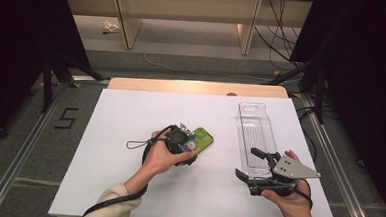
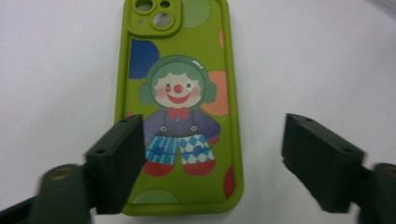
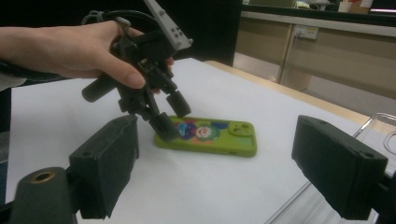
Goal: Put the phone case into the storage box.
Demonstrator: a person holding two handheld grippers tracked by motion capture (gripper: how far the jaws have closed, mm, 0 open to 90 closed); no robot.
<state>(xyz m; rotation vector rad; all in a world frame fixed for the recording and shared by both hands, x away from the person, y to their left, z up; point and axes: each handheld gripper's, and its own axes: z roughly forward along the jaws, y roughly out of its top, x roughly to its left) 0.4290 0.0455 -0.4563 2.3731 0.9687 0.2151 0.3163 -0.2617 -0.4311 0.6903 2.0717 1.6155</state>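
On the white table top [image 1: 127, 185], left to right, we read the scene like this:

Left gripper: our left gripper [image 1: 183, 144] hangs just above the green phone case; in the right gripper view its black jaws stand spread and tilted down over the case's near end, clear of it and with nothing between the pads.

Phone case: the lime-green soft phone case with a printed clown and coloured dots [image 2: 180, 102] lies flat on the table, picture side up, near the middle, well apart from the tray. It has rounded corners, a raised lip, a matte rubbery look and camera cut-outs at one end.

Progress: we judge the case as set down and let go; if it belongs in the tray, that move is not yet done.

Tray: the long clear plastic tray [image 1: 254, 131] lies lengthwise at the right, glossy, ribbed along its floor, with a slot at the far end.

Right gripper: our right gripper [image 1: 254, 170] rests at the tray's near end, jaws wide apart, holding nothing; a grey three-cornered plate [image 1: 294, 169] sits on top.
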